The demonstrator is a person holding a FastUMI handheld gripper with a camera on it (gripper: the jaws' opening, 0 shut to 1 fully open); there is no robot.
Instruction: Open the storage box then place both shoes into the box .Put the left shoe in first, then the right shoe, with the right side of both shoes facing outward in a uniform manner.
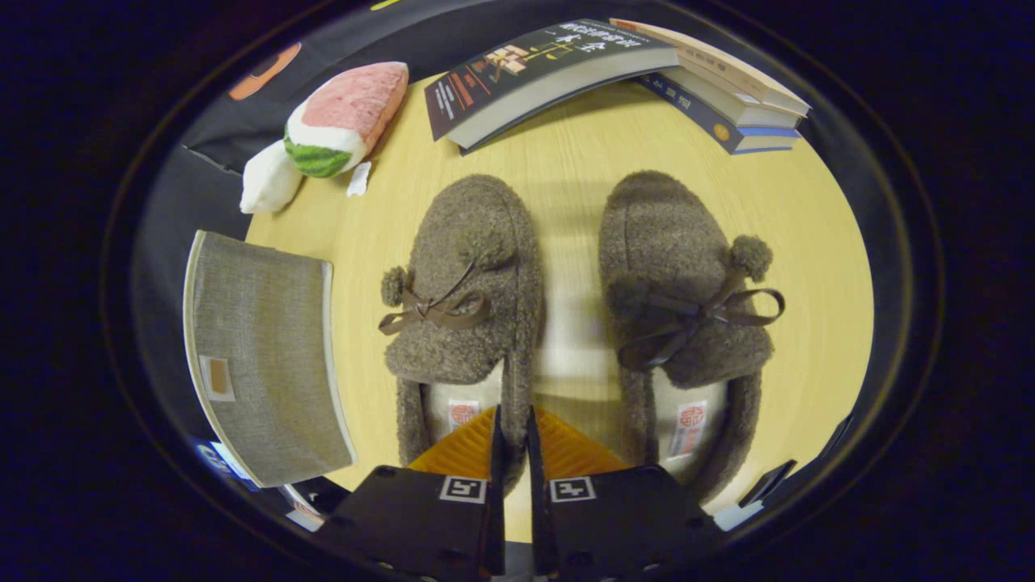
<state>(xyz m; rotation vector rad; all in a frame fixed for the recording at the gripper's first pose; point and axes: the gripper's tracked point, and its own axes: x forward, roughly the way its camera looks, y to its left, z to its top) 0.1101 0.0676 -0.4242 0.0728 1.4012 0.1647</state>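
Two brown fuzzy slippers with bows and pompoms lie side by side on the yellow table [566,162], toes pointing away from me. My gripper [513,414] is at the heel end of the left shoe [469,267]. Its fingers are nearly together, with the shoe's inner side wall pinched between them. The right shoe [675,267] lies just to the right of the fingers, apart from them. The grey fabric storage box [259,356] sits left of the left shoe, showing me a flat cloth face with a small label. I cannot tell whether it is open.
A watermelon-slice plush toy [344,117] lies beyond the box at the far left. A dark-covered book [542,73] and a stack of books [728,97] lie along the far edge. A strip of bare table separates the two shoes.
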